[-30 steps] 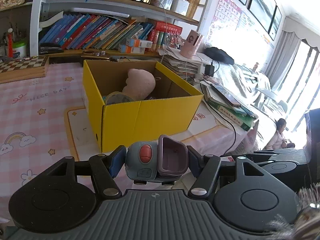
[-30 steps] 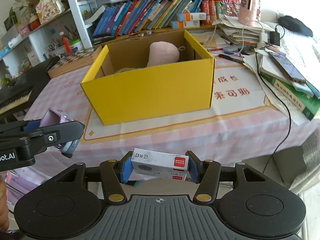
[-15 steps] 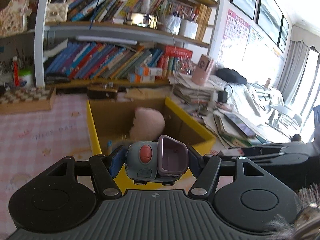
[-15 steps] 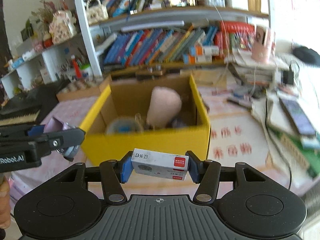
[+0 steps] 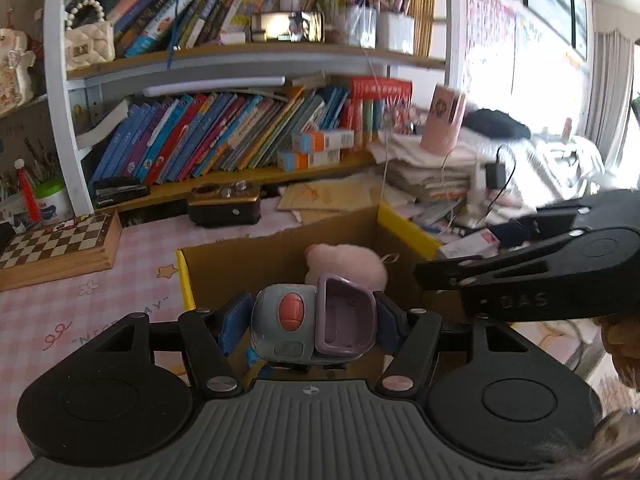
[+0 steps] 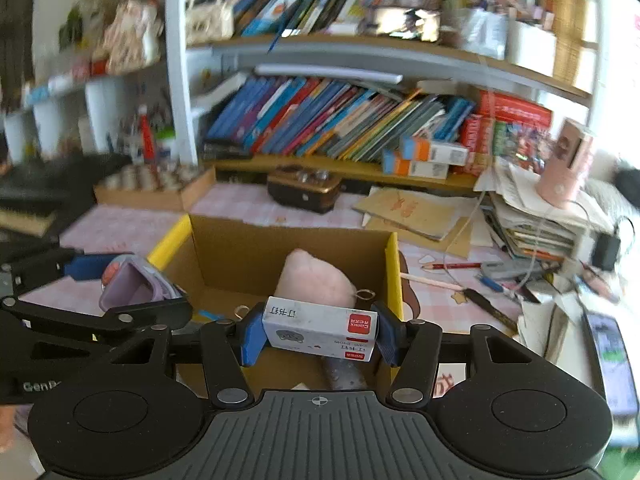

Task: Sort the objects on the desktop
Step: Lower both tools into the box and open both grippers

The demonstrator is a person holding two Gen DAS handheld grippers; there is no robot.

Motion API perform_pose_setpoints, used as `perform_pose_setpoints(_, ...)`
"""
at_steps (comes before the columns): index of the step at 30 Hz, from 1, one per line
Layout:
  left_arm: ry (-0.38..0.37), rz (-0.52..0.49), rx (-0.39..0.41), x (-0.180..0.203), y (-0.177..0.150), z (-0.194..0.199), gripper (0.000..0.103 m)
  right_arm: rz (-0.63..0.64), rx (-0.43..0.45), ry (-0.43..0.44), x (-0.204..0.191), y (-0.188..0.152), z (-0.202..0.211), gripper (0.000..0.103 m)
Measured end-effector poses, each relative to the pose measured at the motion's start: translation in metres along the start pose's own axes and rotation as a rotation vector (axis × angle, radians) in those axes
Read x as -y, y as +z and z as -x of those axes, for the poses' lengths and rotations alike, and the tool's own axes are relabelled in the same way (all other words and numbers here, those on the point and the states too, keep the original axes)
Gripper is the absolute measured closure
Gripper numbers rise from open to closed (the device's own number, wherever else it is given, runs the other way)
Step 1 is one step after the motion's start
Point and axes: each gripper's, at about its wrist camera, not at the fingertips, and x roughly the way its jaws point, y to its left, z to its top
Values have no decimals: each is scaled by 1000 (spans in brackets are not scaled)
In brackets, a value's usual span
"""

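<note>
Carry | both grippers now over the yellow box [image 6: 394,264], up from the bench edge a second ago | left gripper [image 5: 310,322] jaws pinching toy [image 5: 316,322] | right gripper [image 6: 320,334] jaws pinching staple box [image 6: 320,330] | pink plush [image 6: 316,280] at 12 o'clock | release comes next, I'd say.

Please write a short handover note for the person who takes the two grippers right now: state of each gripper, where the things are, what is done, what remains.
Left gripper: shut on the grey and purple toy, over the yellow box.
Right gripper: shut on the white staple box, over the same box's near edge.
Done: pink plush and some small items already lie inside.
Left: release both things into the box.
</note>
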Motion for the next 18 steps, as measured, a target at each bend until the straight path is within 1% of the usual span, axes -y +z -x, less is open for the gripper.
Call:
perform_pose_setpoints(5,26,-28,-63,3,-4,-22,42,113,-79,7,-5,1,-32,47)
perform_pose_setpoints(10,43,-62,-139,6,-11,-42,42,263,-174,40,-13,-1,-58,47)
perform_pose_setpoints(12,39,-82,-175,8,-15,-48,41,316,-222,58,-16,-4,-67,48)
perform_pose_setpoints(15,28,-51,-192,4,-18,-53,41,334,-270,77,-17,-7,-78,47)
perform_pose_setpoints(17,32,-62,-197,5,-17,-54,42,318,-301,97,-15,-8,-84,47)
perform_pose_setpoints(18,33,-65,-200,5,-17,-54,41,332,-297,95,-16,-9,-84,47)
